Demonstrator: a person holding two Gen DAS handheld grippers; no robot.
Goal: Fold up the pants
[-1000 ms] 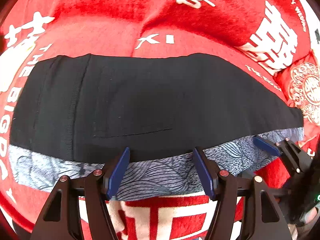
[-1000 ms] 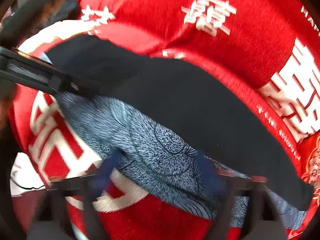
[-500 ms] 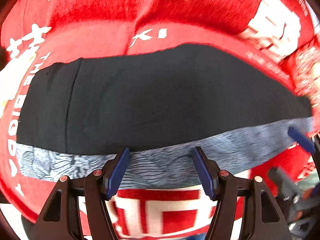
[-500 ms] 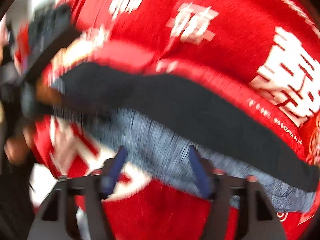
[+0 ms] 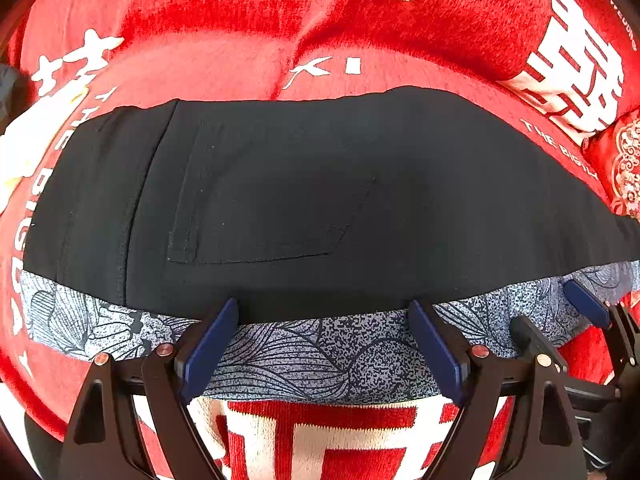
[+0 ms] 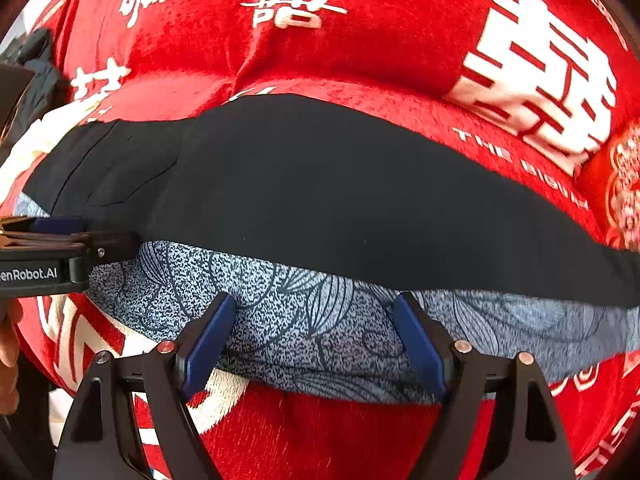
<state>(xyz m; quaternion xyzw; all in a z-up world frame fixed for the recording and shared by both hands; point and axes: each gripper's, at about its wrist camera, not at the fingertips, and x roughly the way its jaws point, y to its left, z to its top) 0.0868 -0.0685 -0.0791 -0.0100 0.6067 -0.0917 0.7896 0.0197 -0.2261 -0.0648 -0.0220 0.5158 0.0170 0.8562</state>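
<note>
The pants [image 5: 320, 208] lie folded lengthwise across a red blanket, black half on top, with a blue-grey leaf-print strip [image 5: 320, 352] along the near edge. My left gripper [image 5: 324, 312] is open, fingers over the print strip near the waistband end, holding nothing. My right gripper [image 6: 312, 304] is open over the print strip [image 6: 304, 312] further along the leg, holding nothing. The pants also show in the right wrist view [image 6: 320, 192]. The left gripper [image 6: 60, 232] shows at the right view's left edge. The right gripper's blue finger [image 5: 584, 304] shows at the left view's right edge.
The red blanket [image 5: 240, 40] with white characters covers the whole surface and has soft humps behind the pants. A red patterned cushion [image 5: 624, 168] sits at the far right. A pale yellow item [image 5: 24, 144] lies at the left edge.
Both grippers moved in closer to the pants' near edge. The right gripper swung from a blurred, angled view to steady over the print strip. Both stay open.
</note>
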